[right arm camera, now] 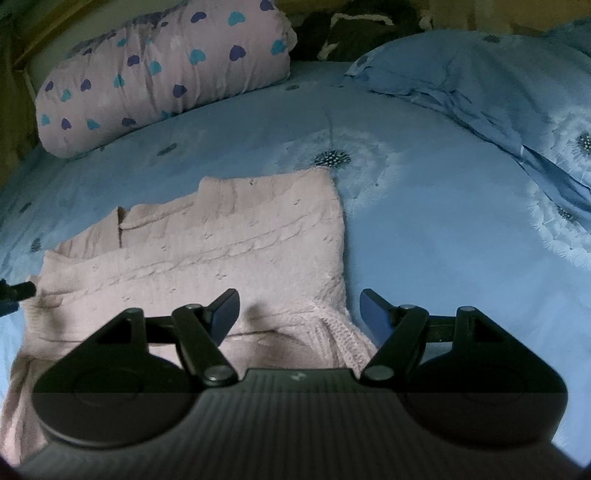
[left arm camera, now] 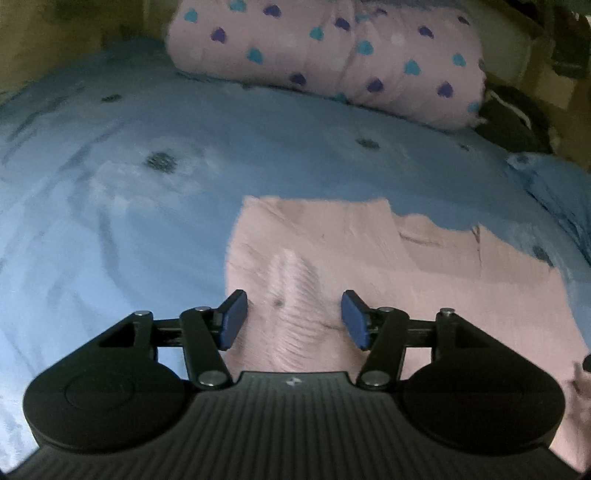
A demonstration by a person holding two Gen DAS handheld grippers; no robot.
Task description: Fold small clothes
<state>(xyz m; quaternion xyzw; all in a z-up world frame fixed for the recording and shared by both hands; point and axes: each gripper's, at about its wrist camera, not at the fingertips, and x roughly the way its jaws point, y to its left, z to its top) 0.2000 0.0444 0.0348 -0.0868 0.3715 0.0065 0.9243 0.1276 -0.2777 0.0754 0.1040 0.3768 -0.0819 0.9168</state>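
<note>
Left claw: jaws spread wide, nothing between the blue pads; hangs over the pink knit sweater. Contact with the fabric cannot be judged.
Right claw: jaws spread wide, empty; left pad over the sweater's ribbed corner, right pad over bare bed sheet.
Sweater: lies flat on the bed, partly folded, cable pattern facing up; its near edge is hidden under both claw bodies, so the full outline cannot be seen.
Bed sheet: blue with a dandelion print; blurred in the left wrist view.
Far edge of bed: pink pillow with blue and purple hearts.
Far right corner: blue pillow, cut off by the frame.
Behind the pillows: a dark bundle, too dim to identify.
Writing: small white logo mark on the left claw body, unreadable; no other text visible.
</note>
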